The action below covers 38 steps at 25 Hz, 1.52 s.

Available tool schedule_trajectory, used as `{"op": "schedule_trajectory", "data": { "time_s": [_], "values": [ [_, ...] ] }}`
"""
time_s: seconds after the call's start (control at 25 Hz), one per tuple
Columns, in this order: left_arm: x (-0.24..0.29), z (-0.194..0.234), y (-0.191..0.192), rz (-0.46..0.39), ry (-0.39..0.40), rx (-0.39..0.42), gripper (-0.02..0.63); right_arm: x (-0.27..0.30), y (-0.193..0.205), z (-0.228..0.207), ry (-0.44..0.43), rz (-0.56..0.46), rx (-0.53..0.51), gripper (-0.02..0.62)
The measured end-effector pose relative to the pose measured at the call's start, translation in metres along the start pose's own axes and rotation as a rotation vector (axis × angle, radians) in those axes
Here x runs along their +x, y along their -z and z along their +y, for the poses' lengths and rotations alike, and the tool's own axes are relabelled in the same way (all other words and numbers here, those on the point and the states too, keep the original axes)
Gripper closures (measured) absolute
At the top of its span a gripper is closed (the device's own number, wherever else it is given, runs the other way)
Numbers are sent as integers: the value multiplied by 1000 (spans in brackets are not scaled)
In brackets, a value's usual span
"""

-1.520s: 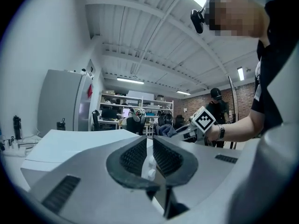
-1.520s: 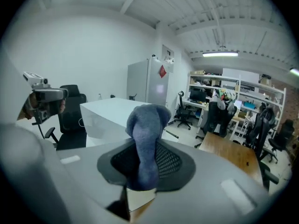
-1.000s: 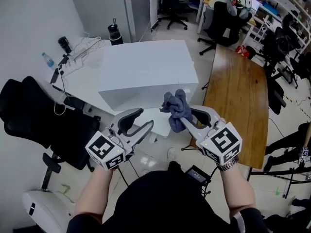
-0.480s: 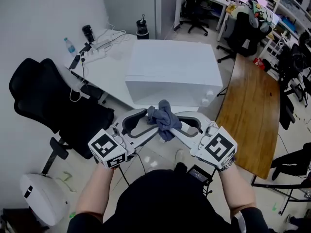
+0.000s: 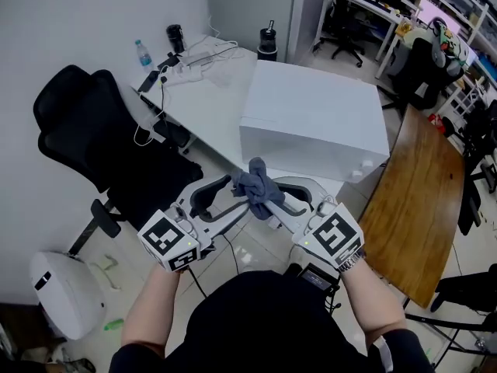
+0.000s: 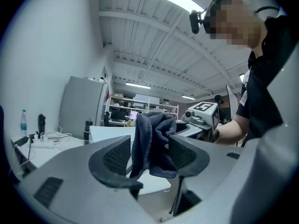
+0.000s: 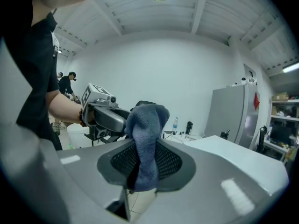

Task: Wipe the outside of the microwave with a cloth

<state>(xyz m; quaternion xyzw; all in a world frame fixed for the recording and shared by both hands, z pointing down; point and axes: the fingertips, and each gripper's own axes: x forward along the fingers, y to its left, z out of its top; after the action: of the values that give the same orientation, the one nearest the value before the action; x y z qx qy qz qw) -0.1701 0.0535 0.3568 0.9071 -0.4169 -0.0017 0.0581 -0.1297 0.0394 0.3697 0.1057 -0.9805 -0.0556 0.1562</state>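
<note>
Busy office room, with a white desk (image 5: 206, 92) far ahead, a black chair (image 5: 93, 138) on the left and a brown table (image 5: 415, 200) on the right. Closest in, the right claw (image 5: 268, 204): shut tight on the grey cloth (image 5: 258, 186), pinching it near the middle. Just beside it, the left claw (image 5: 237, 196): wide, having just been opening, with the cloth hanging between the jaws but not squeezed. Looks like a swap from one claw to the other, or a fix of the grip, to get a good wad ready for wiping. Only a guess. Farther off, on the desk, the microwave (image 5: 314, 119): a big white box, well apart from the cloth, touched by neither claw. Seen from the head view: both claws meeting, and where the microwave sits. Not seen there: how hard each grip is. Seen only in the right gripper view: cloth pressed flat between the pads (image 7: 169, 161). Seen only in the left gripper view: cloth dangling loose between wide jaws.
</note>
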Motion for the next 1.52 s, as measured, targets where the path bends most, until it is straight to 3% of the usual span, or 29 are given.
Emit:
{"op": "schedule_trajectory", "data": {
  "time_s": [0.28,0.64,1.12,1.52],
  "values": [
    [-39,41,7,16,-118,-20,364,64,33,-27,142,12,-22,497],
    [-76,73,10,41,-219,-35,374,120,86,-74,346,81,36,497],
    [-105,96,19,75,-302,-56,400,162,142,-120,431,203,178,499],
    [-91,96,14,53,-272,-41,439,132,153,-135,498,226,202,497]
  ]
}}
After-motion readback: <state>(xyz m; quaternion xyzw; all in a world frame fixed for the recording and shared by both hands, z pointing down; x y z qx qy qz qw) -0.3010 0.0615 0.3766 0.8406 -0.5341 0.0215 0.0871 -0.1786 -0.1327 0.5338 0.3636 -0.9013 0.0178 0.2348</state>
